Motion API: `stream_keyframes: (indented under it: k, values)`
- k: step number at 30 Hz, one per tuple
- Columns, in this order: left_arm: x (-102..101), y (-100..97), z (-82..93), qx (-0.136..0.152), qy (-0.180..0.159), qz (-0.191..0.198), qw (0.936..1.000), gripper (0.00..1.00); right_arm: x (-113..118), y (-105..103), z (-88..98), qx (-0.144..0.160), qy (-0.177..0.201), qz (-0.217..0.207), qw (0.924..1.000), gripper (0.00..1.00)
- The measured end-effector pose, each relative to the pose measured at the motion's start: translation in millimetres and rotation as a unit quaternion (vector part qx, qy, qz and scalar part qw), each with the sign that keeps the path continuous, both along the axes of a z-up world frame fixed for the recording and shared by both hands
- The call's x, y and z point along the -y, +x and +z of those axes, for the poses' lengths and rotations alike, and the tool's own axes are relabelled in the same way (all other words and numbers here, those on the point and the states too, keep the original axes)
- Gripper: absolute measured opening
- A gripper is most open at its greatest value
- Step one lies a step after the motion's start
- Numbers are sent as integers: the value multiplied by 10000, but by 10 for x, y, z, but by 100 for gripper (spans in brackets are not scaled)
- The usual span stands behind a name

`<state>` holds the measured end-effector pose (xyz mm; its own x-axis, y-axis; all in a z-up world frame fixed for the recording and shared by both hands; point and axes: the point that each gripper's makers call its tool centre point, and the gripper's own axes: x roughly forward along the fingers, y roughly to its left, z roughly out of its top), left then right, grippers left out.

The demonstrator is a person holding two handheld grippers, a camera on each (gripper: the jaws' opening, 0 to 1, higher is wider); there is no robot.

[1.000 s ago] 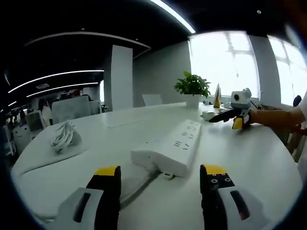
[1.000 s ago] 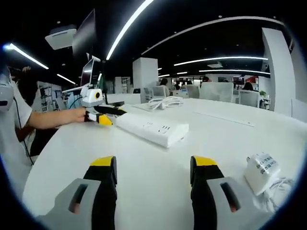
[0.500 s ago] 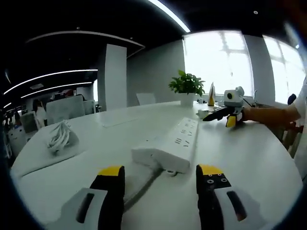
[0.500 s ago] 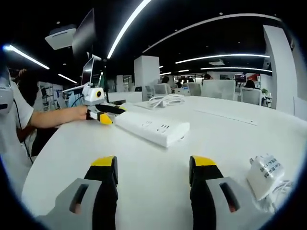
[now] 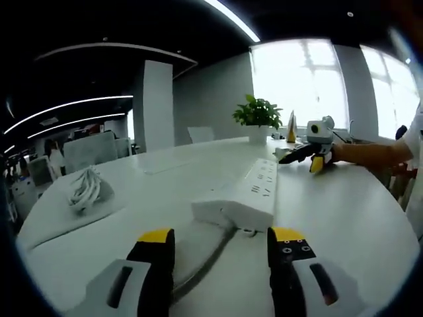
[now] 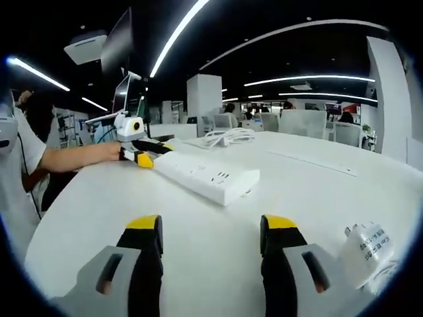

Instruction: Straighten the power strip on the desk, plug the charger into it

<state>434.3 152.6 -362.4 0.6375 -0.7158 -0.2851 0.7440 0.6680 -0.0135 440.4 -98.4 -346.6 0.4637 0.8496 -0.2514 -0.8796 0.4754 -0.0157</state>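
Note:
The white power strip lies on the white desk just beyond my left gripper, which is open. The strip's cable runs between the jaws. From the right gripper view the strip lies slantwise ahead, with the left gripper at its far end. My right gripper is open, hovering low over bare desk short of the strip. The white charger lies right of its right jaw. The right gripper also appears beyond the strip's far end, held by a hand.
A coiled white cable bundle rests on the desk at the left, also seen far back. A potted plant stands at the desk's far edge by the windows. Monitors and office chairs stand behind.
In the left gripper view the strip has swung from a slant to nearly in line with the jaws and sits closer. In the right gripper view the charger has slid toward the lower right edge.

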Motion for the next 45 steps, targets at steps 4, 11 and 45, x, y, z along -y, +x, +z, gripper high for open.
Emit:
stream_keyframes:
  k: [4,11,45]
  values:
    - [8,-2,-14,-5,46,-25,10000,58,-3,44,1,19,1,-29,10000,58]
    - [15,8,-26,-10,56,-19,10000,57,-13,155,23,91,45,-48,9999,57]
    - [28,-20,-28,92,151,-213,9996,45,-248,373,-4,250,-6,-36,9997,53]
